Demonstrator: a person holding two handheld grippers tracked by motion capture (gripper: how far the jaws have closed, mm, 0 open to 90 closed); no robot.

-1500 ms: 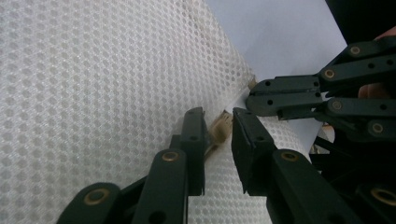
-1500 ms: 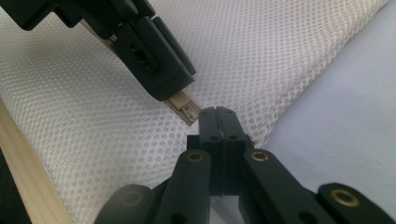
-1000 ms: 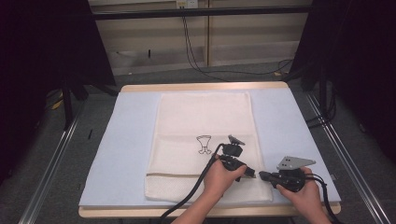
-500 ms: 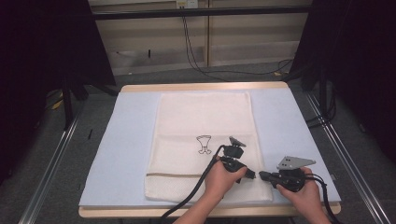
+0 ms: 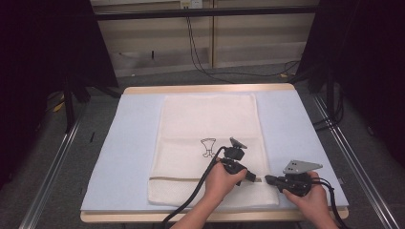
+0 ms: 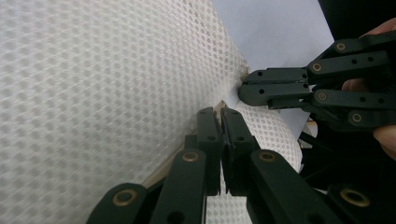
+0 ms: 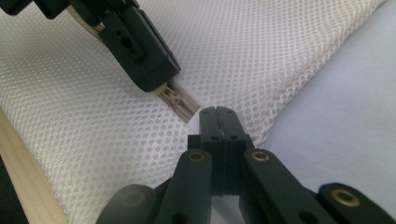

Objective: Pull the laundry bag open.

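A white mesh bag (image 5: pixel 210 119) lies flat on a pale blue mat (image 5: pixel 129 143), with a beige zipper (image 5: pixel 181 179) running across its near end. My left gripper (image 5: pixel 251 177) rests on the zipper near its right end. Its jaws (image 6: pixel 219 112) are shut, and a beige bit of the zipper pull (image 7: pixel 173 96) shows at their tips. My right gripper (image 5: pixel 268 180) meets it from the right, shut (image 7: pixel 217 113) on the bag's mesh edge where the zipper ends. The two sets of tips stand almost touching; the right gripper (image 6: pixel 254 91) also shows in the left gripper view.
The mat covers a wooden table whose near edge (image 5: pixel 143 217) is close to both hands. A small black drawing (image 5: pixel 208 145) is printed on the bag. Cables (image 5: pixel 191 200) trail from the grippers toward the person. Dark stands and floor surround the table.
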